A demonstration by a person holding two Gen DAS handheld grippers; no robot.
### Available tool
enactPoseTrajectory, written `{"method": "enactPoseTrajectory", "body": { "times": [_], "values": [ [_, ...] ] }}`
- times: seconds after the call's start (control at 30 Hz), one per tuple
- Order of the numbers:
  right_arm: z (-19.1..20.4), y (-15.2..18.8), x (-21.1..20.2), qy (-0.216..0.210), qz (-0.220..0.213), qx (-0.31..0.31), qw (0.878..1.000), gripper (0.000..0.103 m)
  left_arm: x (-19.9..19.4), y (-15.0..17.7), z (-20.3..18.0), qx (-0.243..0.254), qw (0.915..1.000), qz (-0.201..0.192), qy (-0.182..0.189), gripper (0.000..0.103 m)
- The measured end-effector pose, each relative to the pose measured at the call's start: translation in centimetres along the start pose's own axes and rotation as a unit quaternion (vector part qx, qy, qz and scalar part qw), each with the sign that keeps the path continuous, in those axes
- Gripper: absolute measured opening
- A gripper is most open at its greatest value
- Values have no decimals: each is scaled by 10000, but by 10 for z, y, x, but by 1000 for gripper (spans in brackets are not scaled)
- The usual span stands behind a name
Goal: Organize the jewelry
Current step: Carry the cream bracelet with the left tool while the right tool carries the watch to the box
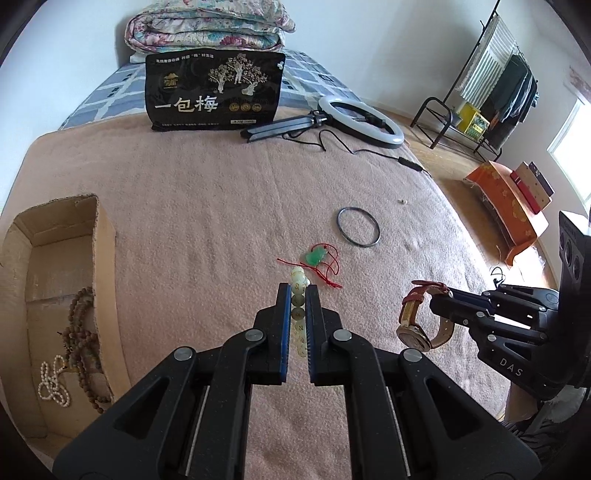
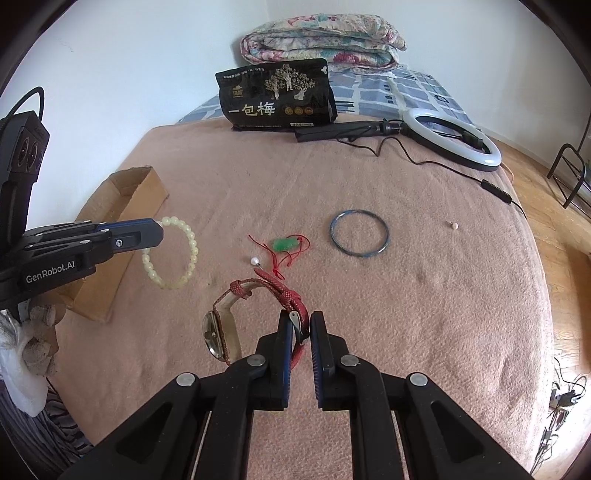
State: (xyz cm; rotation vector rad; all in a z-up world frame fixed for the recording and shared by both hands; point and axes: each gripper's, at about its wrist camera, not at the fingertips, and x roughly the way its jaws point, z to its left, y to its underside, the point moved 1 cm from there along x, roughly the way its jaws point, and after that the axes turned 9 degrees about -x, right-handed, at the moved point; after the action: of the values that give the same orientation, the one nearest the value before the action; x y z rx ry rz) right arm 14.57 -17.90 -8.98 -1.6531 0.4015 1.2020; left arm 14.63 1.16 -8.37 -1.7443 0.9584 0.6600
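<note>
Nearest, the left hand-held gripper is clamped on a pale bead bracelet, which hangs as a loop from its fingertips above the pink blanket on the bed. The right hand-held gripper pinches the red strap of a wristwatch; the watch dangles to the left of its fingers with the dial turned sideways.

At the left, near the blanket's edge, an open cardboard box holds a brown bead strand and a small white pearl strand.

Just beyond the grippers a green pendant on a red cord lies on the blanket, with a loose white bead near its left. Farther right lies a dark bangle, and well to its right a tiny pale bead.

At the far end stand a black snack bag and, to its right, a ring light lying flat, with a folded floral quilt behind them.
</note>
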Motion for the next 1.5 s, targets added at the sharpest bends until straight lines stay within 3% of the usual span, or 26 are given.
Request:
{"method": "enactPoseTrajectory", "body": {
  "times": [0.6, 1.17, 1.5],
  "values": [
    [65, -52, -3, -342, -404, -419, 9977, 7, -72, -31, 83, -541, 9939, -859, -434, 5],
    [128, -100, 19, -678, -544, -675, 9939, 7, -111, -17, 145, -832, 9825, -1335, -1000, 5],
    [157, -126, 42, -846, -513, -803, 9918, 7, -110, -11, 175, -1022, 9771, -1398, -1235, 5]
  ]
}}
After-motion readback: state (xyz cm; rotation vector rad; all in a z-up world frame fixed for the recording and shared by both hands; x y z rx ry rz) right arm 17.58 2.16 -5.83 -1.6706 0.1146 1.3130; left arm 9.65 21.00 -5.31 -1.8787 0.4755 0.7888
